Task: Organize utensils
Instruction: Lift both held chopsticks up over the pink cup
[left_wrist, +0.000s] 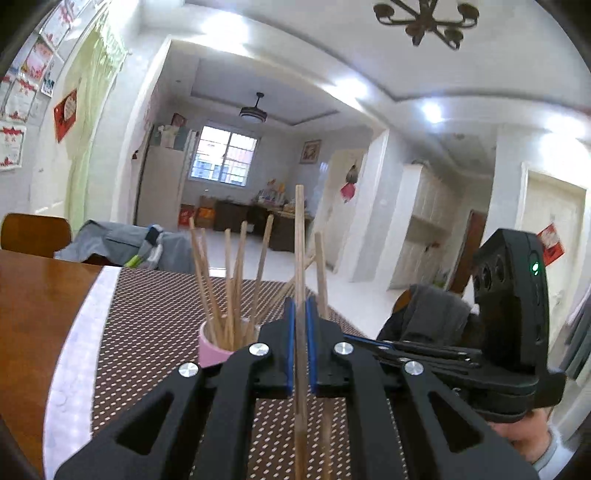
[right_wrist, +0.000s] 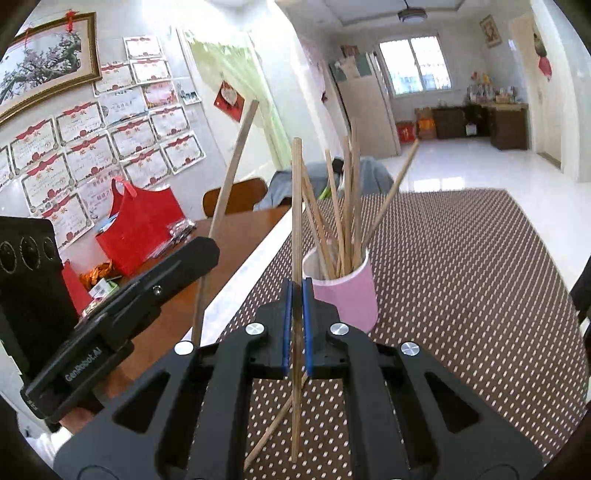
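Chopsticks: one clamped upright in each tool. Left tool (left_wrist: 300, 306) clenched on a wooden chopstick (left_wrist: 299, 236), blue pads pressed to both sides, stick rising well above the fingertips and running down below them. Right tool (right_wrist: 296, 291) likewise clenched on a second chopstick (right_wrist: 296, 206), held near vertical, lower end hanging just above the mat.

Pink cup (right_wrist: 345, 295) standing upright on the brown dotted mat (right_wrist: 461, 280), toward the surface's left side, just beyond and right of the right tool's fingertips. Bundle of chopsticks (right_wrist: 347, 206) fanned inside the cup, leaning in several directions, one tilted far out to the right. Same cup (left_wrist: 212, 347) seen from the left wrist view just left of the left tool, partly hidden behind its black linkage.

One loose chopstick (right_wrist: 275, 424) lying slanted on the mat under the right tool, crossing behind the held stick.

Obstructions: left tool's body (right_wrist: 122, 314) close on the left in the right wrist view, its stick (right_wrist: 231, 192) slanting up beside the cup. Bundle's splayed tips crowding the space above the cup rim.

Surroundings: bare wooden surface (right_wrist: 236, 236) left of the mat, carrying a red gift bag (right_wrist: 140, 229) and small packets. Wooden chair back (left_wrist: 35, 232) at the far edge, grey cloth (left_wrist: 110, 240) beside it.
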